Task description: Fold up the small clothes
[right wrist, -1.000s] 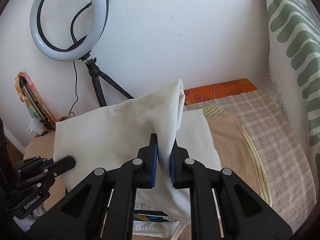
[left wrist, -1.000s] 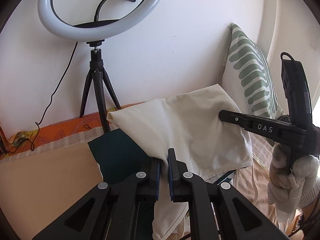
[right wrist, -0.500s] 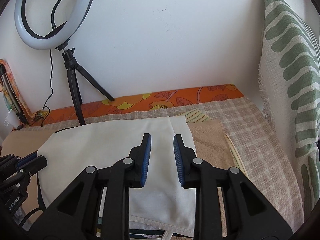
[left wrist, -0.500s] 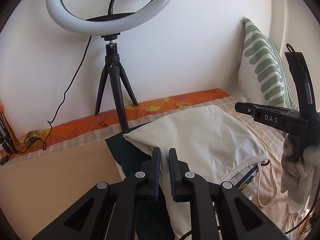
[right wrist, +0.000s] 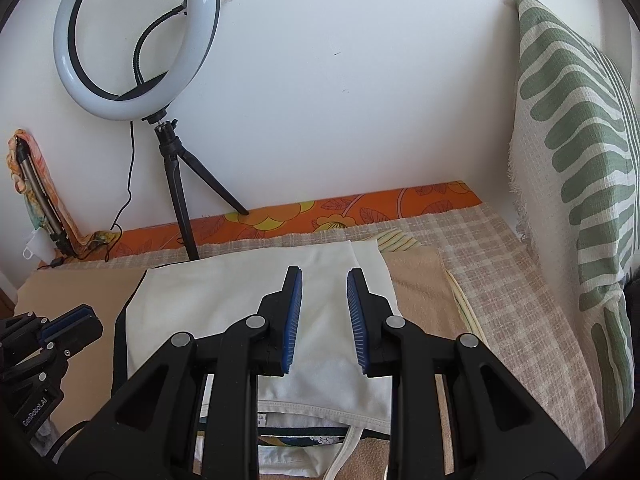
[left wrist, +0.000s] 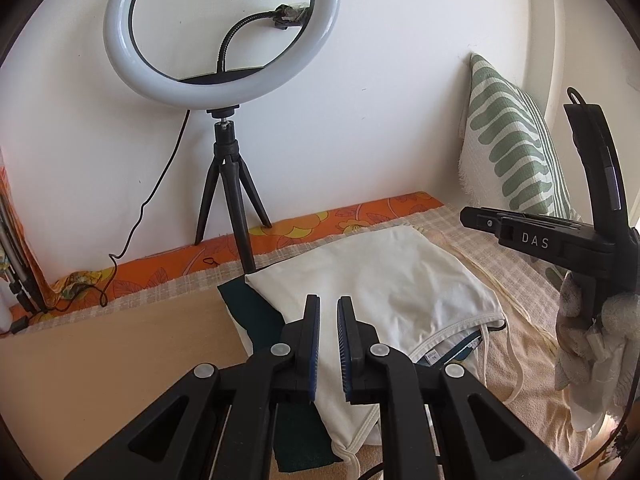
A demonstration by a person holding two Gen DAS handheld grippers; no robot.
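The cream top [left wrist: 384, 292] has dropped flat, folded; left gripper [left wrist: 328, 344] and right gripper [right wrist: 324, 316] hover over its near edge, jaws parted, empty

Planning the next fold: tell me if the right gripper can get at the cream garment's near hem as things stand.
Probably yes. The right gripper hangs over the cream garment with empty, parted jaws, and nothing lies between it and the hem just below.
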